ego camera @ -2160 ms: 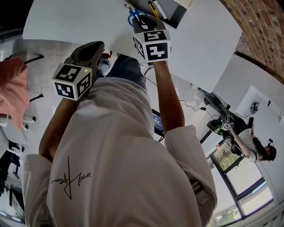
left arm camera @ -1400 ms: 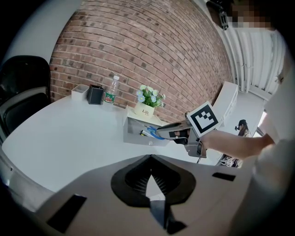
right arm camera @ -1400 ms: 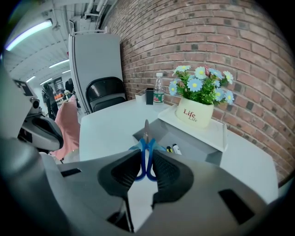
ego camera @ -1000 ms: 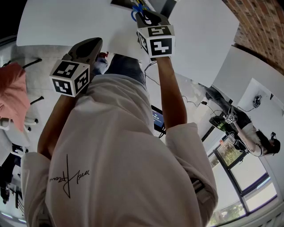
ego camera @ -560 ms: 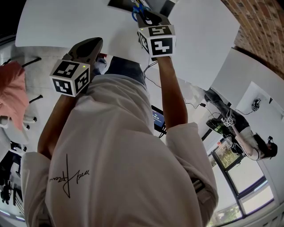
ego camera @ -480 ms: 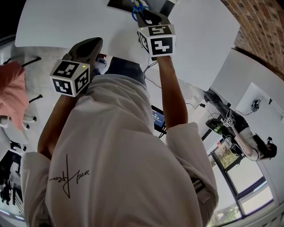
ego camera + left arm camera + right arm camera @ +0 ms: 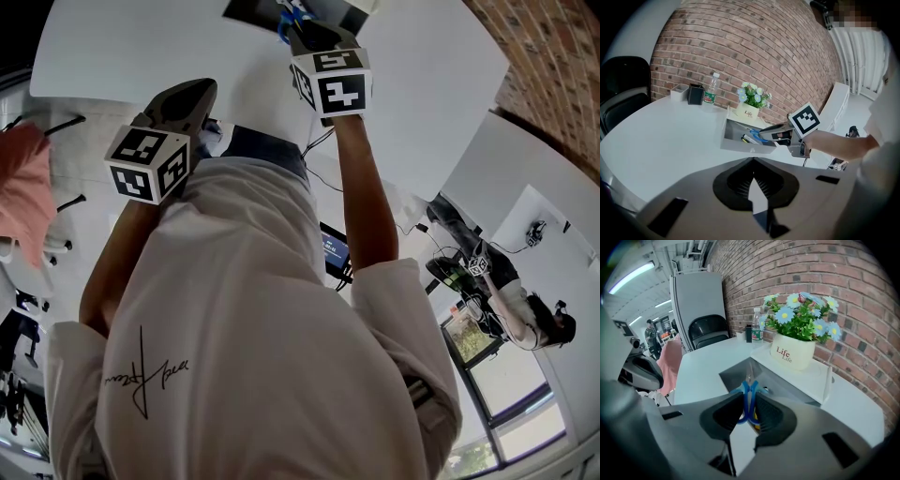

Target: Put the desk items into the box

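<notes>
My right gripper (image 7: 749, 398) is shut on a pair of blue-handled scissors (image 7: 750, 391), which hang over the open grey box (image 7: 732, 372) on the white table (image 7: 701, 364). In the left gripper view the same gripper (image 7: 764, 134) reaches into the box (image 7: 736, 140) from the right, the blue scissors (image 7: 753, 133) at its tip, with pens (image 7: 747, 139) lying inside. In the head view the right gripper (image 7: 302, 28) is at the top edge. My left gripper (image 7: 752, 161) is shut on nothing and held back near the table's near edge, also seen as the left gripper (image 7: 187, 98).
A white flower pot (image 7: 792, 355) with daisies stands just behind the box by the brick wall. A water bottle (image 7: 710, 89), a black holder (image 7: 695, 94) and a small white container (image 7: 678, 91) stand further along the wall. A black chair (image 7: 708, 331) and pink cloth (image 7: 669, 364) are beyond the table.
The right gripper with the scissors has moved a little further out over the box. The left gripper has barely moved.
</notes>
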Motion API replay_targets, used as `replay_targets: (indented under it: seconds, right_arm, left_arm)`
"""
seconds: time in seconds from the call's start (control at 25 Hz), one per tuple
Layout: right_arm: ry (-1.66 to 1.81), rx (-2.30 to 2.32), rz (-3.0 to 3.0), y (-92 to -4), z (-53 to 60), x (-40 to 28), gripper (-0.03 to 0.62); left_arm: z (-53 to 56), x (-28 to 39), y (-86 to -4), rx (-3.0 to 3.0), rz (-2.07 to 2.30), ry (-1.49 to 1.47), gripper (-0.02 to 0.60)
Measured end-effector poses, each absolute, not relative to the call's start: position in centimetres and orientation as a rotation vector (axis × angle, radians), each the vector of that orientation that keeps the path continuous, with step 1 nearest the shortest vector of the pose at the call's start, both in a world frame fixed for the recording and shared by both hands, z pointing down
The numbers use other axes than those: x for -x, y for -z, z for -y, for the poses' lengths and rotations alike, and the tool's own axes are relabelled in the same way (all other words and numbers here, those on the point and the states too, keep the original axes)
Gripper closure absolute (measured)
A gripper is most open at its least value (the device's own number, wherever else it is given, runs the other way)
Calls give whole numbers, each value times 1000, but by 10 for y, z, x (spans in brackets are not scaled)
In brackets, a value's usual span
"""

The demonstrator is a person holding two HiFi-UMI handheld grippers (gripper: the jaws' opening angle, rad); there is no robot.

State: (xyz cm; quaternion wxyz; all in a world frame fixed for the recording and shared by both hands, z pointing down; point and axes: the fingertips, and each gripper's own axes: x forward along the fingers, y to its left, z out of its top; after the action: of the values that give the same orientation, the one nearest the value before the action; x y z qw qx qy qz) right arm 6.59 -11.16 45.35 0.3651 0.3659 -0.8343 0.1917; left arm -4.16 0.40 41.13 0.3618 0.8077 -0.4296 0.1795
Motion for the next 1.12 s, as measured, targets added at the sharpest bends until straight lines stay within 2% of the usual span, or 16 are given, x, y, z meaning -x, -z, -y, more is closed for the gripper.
replay_targets:
  seconds: [1.12]
  right_arm:
    - [-508, -848, 2160, -470, 131, -55, 496]
  left_arm:
    - [1, 40, -419, -2018, 1171, -464, 575]
